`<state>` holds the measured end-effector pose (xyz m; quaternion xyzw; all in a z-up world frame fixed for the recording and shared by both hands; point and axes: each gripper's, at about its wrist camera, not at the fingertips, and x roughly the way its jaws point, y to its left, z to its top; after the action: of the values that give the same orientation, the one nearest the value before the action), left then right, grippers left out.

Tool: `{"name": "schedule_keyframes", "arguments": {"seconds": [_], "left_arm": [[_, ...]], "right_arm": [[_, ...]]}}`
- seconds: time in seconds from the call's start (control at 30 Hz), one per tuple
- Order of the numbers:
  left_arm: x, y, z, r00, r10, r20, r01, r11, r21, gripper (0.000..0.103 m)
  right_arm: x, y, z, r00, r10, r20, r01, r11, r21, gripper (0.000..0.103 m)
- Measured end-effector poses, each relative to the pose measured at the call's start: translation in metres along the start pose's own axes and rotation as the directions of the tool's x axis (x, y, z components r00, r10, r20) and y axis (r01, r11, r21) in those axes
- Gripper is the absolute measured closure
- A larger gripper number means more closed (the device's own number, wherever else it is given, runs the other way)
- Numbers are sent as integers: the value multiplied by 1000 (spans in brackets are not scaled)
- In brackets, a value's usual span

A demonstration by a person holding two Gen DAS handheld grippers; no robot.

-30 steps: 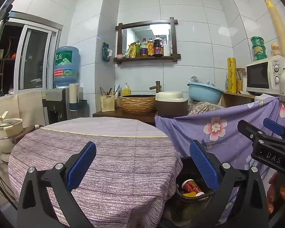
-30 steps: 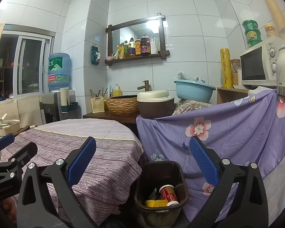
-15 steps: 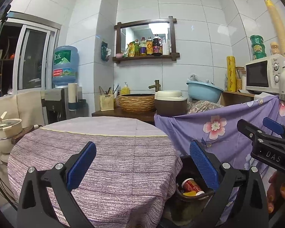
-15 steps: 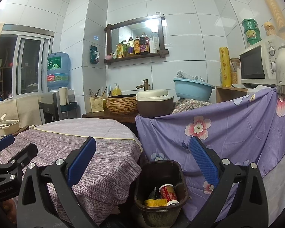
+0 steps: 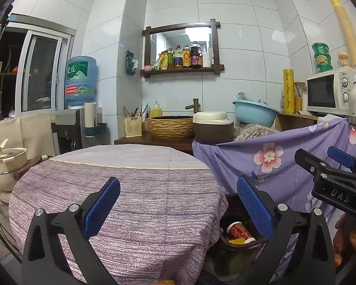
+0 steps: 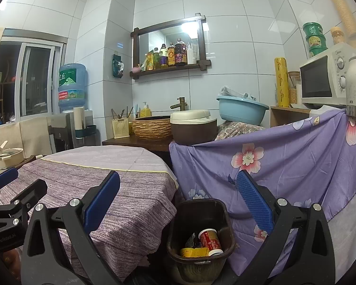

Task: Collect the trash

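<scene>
Both grippers hold nothing, jaws spread wide: the left gripper (image 5: 178, 204) fills the lower frame over a round table (image 5: 121, 190) in striped purple cloth, the right gripper (image 6: 178, 199) over its edge. Lower centre of the right view, a dark trash bin (image 6: 201, 228) on the floor holds a red paper cup (image 6: 210, 238) and yellow wrapper (image 6: 194, 251), beside a purple floral sheet (image 6: 284, 166).

Left gripper (image 5: 178, 207): black angular frame, ribbed blue pads (image 5: 254, 205), silver screw heads along the arms; right gripper (image 6: 178, 207) built alike; at the right edge of the left view its side reads "DAS" in white; fingers (image 5: 354, 239) beneath wear orange-painted nails.
</scene>
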<state>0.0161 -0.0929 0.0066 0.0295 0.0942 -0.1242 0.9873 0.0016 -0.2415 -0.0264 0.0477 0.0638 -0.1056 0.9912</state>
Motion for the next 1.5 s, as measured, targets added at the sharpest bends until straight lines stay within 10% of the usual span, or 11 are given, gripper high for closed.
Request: {"name": "schedule_keyframes", "arguments": {"seconds": [1.5], "left_arm": [[2, 2, -7, 1000, -8, -8, 8, 1000, 9, 5]], "right_arm": [[1, 1, -7, 1000, -6, -10, 6, 1000, 6, 6]]}}
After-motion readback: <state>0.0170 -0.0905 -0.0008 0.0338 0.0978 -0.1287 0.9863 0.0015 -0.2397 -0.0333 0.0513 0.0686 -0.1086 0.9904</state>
